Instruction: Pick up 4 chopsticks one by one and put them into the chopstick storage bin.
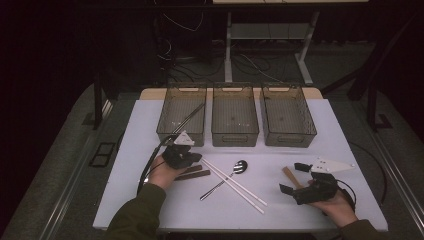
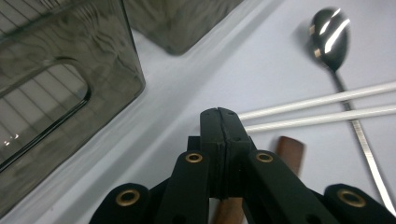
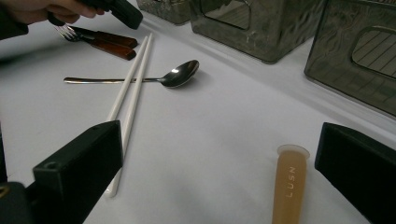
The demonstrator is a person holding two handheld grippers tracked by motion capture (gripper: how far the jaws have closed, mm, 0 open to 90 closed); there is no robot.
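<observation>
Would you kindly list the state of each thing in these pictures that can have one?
Left tongs: shut, nothing between them.
Right tongs: open, around the translucent amber plastic handle, not pressing it.
Three smoky transparent plastic bins: upright; left one holds a thin utensil.
Shiny metal spoon: lying flat under the two white chopsticks.
Brown wooden-handled forks: lying flat.

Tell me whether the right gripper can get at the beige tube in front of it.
Probably yes: the right gripper stands open, the beige tube lies between its jaws on the bare table, and nothing blocks it.
</observation>
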